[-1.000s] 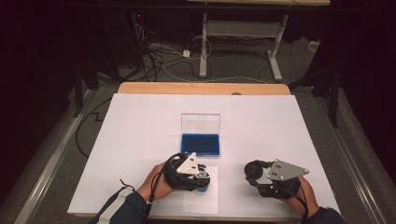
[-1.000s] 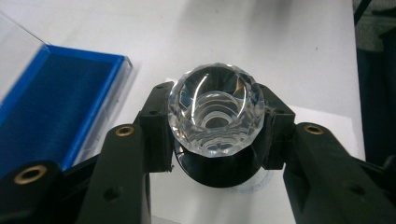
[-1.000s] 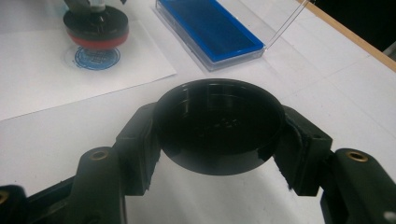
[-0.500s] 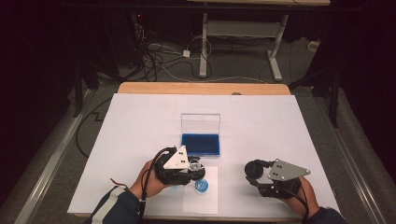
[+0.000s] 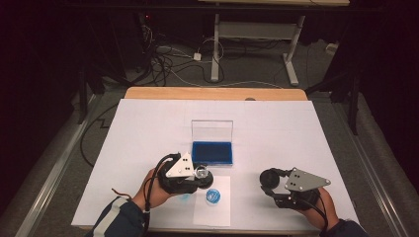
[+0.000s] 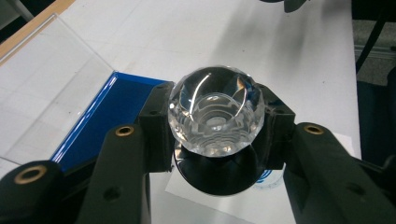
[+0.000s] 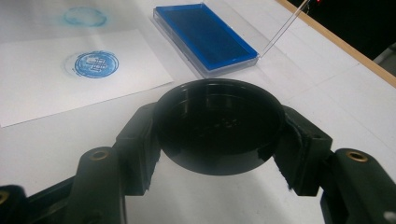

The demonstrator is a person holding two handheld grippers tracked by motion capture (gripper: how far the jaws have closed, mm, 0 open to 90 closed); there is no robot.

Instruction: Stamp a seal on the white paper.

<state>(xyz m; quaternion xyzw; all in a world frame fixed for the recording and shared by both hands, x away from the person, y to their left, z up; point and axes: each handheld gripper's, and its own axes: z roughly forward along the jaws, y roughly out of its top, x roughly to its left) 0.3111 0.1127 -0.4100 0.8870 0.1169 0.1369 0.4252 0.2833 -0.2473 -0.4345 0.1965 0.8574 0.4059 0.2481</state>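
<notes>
The left hand-held gripper [image 5: 200,174] is closed on a clear-handled stamp [image 6: 215,113], its jaws pressing the stamp from both sides. It sits at the near middle of the white surface [image 5: 148,128], just near of the ink pad [image 5: 212,152]. The ink pad is a blue tray with its clear lid [image 5: 212,130] standing open on the far side. Just near and right of the stamp lies a paper sheet [image 5: 217,210] bearing a round blue print [image 5: 213,195]. A fainter blue smudge [image 7: 84,16] marks the surface left of the sheet. The right hand-held gripper [image 5: 270,178], well apart at the near right, is closed around a black round cap [image 7: 218,123], open side up.
</notes>
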